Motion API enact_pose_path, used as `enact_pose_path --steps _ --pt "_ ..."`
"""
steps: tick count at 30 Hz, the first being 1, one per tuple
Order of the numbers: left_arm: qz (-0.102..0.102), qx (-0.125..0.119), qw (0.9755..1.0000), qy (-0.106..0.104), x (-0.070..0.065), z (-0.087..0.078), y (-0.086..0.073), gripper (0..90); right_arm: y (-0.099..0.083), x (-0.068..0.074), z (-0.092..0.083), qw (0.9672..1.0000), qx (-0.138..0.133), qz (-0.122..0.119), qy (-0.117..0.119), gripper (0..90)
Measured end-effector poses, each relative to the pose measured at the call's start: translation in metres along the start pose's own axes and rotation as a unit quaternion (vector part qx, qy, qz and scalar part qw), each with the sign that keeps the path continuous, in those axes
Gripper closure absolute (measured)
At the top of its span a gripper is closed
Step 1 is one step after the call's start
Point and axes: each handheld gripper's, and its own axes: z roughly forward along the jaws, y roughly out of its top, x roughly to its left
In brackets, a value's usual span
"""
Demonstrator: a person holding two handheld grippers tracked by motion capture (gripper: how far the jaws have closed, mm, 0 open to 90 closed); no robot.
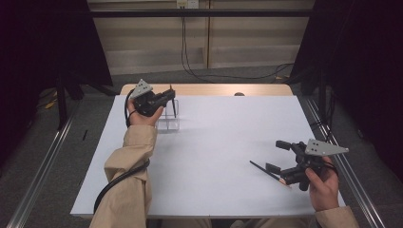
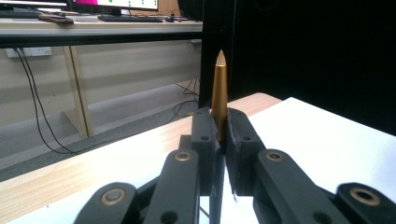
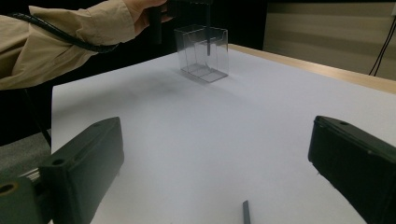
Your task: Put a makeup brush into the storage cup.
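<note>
Pen, gold-tipped, stands clamped in the left gripper over a clear box near the worktop's far-left corner; right gripper gapes empty beside another pen.

White table under dim light, wooden edge along the far side. Left gripper at the far left corner, clamped on a dark pen held upright over a clear box. Right gripper near the right edge, jaws spread wide. Second dark pen flat on the table just beside it.
</note>
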Motion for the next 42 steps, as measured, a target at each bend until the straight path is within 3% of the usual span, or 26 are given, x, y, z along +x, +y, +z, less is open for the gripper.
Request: enact_pose_path --steps 13,19,24,34,42 --pt "0.001 0.004 1.0000 0.000 0.000 0.000 -0.003 81.3 0.000 0.000 0.000 1.0000 0.000 -0.001 0.001 3.1" --pt "-0.001 0.010 0.9999 0.006 0.000 0.000 -0.003 60.8 0.000 0.001 0.000 1.0000 0.000 -0.002 0.002 3.1" --pt "-0.025 0.008 0.9996 0.006 0.001 -0.001 -0.001 41.2 0.000 0.001 0.001 1.0000 0.000 -0.001 0.002 3.1" --pt "-0.025 -0.006 0.9997 0.000 0.002 -0.009 0.002 22.6 0.001 0.002 0.002 1.0000 0.002 -0.002 0.003 3.2" --pt "-0.035 -0.013 0.9993 -0.009 0.002 -0.017 0.003 15.1 0.001 0.003 0.003 1.0000 0.003 -0.003 0.002 3.2"
